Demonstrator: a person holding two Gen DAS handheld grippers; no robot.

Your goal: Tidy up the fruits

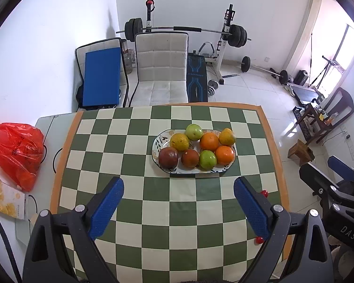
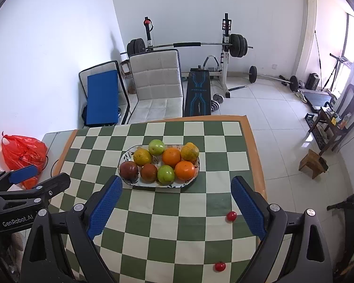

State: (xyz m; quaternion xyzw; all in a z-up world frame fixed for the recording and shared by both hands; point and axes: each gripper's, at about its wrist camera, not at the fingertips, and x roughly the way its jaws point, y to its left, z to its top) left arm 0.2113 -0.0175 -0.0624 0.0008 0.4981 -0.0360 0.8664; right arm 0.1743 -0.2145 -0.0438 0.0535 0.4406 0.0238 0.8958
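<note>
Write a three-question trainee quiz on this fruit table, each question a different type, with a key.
1. True or false: the left gripper is shut on a fruit.
2. How many fruits lie on the oval patterned ceramic plate?
A. six
B. eight
C. ten
3. Fill in: the two small red cherry tomatoes lie on the green and cream checkered tablecloth, nearer the ____ gripper's side.

Key
1. False: both grippers are open and hold nothing.
2. B: two bright orange oranges, two yellow-green citrus, two green apples and two dark reddish-brown fruits.
3. right
</note>
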